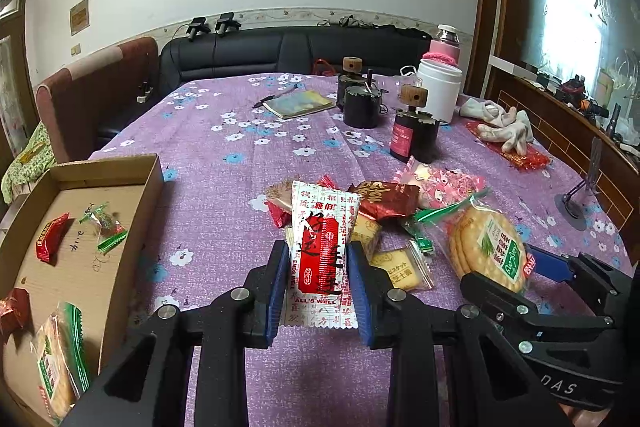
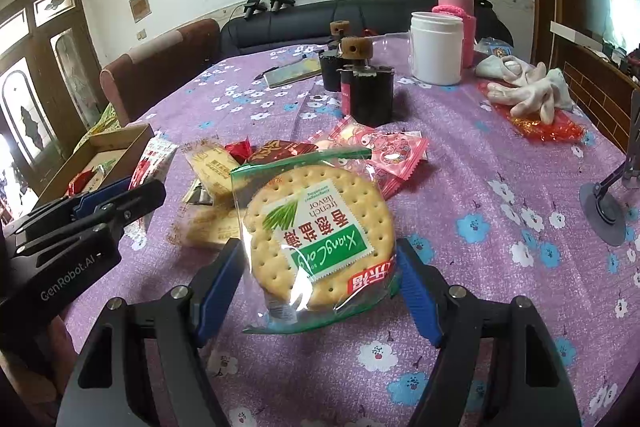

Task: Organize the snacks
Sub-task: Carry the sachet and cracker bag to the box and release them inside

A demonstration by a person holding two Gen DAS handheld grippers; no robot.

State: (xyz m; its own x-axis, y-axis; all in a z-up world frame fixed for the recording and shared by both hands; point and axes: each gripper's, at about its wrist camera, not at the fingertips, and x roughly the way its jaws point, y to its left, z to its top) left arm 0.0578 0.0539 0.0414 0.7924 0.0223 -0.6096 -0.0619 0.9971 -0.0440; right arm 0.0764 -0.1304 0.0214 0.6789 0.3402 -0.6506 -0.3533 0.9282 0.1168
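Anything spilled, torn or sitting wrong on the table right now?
Nothing looks spilled or torn. The loose snack pile is just unsorted, overlapping on the tablecloth. The left gripper holds a white-and-red packet, the right gripper a cracker pack, both intact.

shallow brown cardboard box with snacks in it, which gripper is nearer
Left. The left gripper sits just beside the cardboard box; the right gripper is farther off, beyond the left one.
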